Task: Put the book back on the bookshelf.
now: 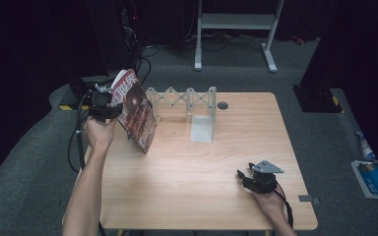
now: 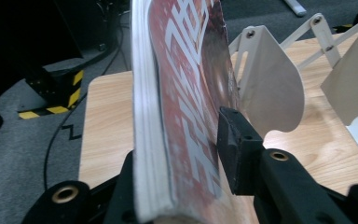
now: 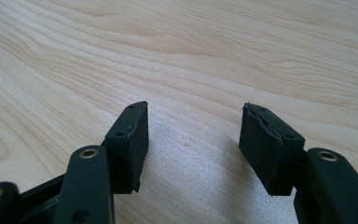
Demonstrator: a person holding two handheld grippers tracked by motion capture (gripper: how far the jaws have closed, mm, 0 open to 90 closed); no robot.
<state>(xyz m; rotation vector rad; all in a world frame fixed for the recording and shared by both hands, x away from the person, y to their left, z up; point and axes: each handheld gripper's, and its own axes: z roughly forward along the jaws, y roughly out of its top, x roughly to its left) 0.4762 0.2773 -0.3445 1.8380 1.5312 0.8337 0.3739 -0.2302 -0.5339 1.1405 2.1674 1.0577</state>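
A: Start at the left. The left gripper (image 1: 109, 105) has the red book (image 1: 139, 112) between its jaws, near the table's (image 1: 187, 172) far left corner. The book leans, lower corner close to the wood, top tilted back over the edge.

B: Is it clamped? In the left gripper view the right pad sits just off the cover (image 2: 186, 112), with a sliver of gap, while the far jaw hides behind the pages.

A: I read the jaws as slackened, only partly apart, the book standing between them rather than pinched. It seems to rest against the first plate of the expanding rack (image 1: 184, 101).

B: How will it handle?

A: A thick paperback, I'd judge: moderate weight, glossy cover that may slide on rubber pads, the block of pages bowing if gripped near a free corner. Take it across spine and fore-edge, low down, where it's stiffest.

B: Edges?

A: The table's left edge is right beside the hand; a slip outward drops it to the carpet. The rack's white plates (image 2: 272, 88) stand just to the right, leaving a narrow slot.

B: And further right?

A: Bare wood across the middle, plenty of room. The right gripper (image 1: 248, 178) lies near the front right edge, jaws standing well apart with nothing between them, pads (image 3: 270, 144) just above the table.
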